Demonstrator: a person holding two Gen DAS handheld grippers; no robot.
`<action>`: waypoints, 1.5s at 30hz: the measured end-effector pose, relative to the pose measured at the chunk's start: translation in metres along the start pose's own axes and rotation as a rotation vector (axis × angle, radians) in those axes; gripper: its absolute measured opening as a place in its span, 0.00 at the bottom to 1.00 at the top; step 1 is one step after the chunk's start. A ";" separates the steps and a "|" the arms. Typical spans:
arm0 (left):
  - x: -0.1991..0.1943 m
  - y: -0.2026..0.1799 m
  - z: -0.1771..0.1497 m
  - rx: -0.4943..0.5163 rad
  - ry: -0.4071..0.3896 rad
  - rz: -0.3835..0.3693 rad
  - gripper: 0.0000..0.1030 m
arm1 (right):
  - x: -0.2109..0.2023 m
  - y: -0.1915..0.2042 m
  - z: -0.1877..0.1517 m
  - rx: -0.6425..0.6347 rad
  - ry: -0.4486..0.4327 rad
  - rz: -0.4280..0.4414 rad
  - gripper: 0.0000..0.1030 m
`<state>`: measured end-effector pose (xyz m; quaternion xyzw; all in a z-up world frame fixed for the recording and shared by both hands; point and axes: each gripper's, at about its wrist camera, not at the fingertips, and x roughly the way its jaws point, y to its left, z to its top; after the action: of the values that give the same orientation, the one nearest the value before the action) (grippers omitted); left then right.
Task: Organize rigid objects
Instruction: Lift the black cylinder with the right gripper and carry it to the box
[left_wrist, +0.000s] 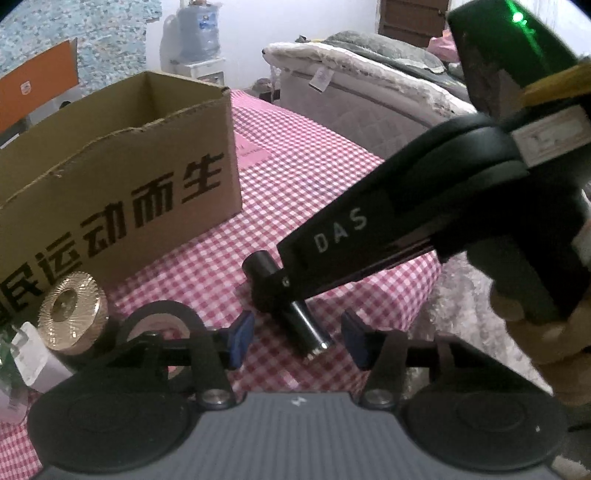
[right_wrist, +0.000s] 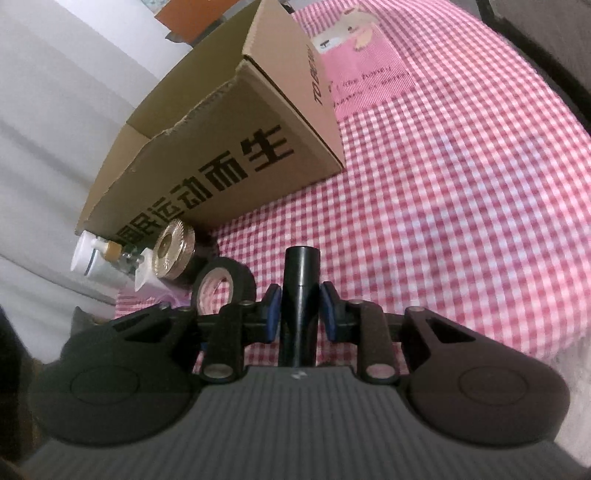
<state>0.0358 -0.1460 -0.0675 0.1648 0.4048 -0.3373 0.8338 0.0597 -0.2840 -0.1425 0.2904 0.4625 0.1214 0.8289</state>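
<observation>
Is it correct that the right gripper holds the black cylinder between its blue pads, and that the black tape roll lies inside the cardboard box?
Only partly. The right gripper does hold the black cylinder between its blue pads. But the right wrist view shows the black tape roll outside the cardboard box, standing on the pink checked cloth in front of it.

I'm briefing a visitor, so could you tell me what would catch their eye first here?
The right tool shut on a black cylindrical tube over the pink checked cloth. Behind stands an open brown cardboard box with bold black characters, a ridged brass disc at its foot.
</observation>
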 end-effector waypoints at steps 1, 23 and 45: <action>0.002 0.000 0.000 0.000 0.004 0.000 0.41 | -0.001 0.000 -0.001 0.001 0.005 0.004 0.21; 0.008 0.007 0.007 -0.045 0.010 0.025 0.25 | -0.008 -0.020 0.001 0.063 0.021 0.117 0.24; -0.096 0.055 0.039 -0.152 -0.226 0.027 0.22 | -0.060 0.073 0.028 -0.137 -0.142 0.213 0.21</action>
<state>0.0533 -0.0867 0.0320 0.0675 0.3303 -0.3108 0.8887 0.0555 -0.2639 -0.0456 0.2885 0.3599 0.2189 0.8598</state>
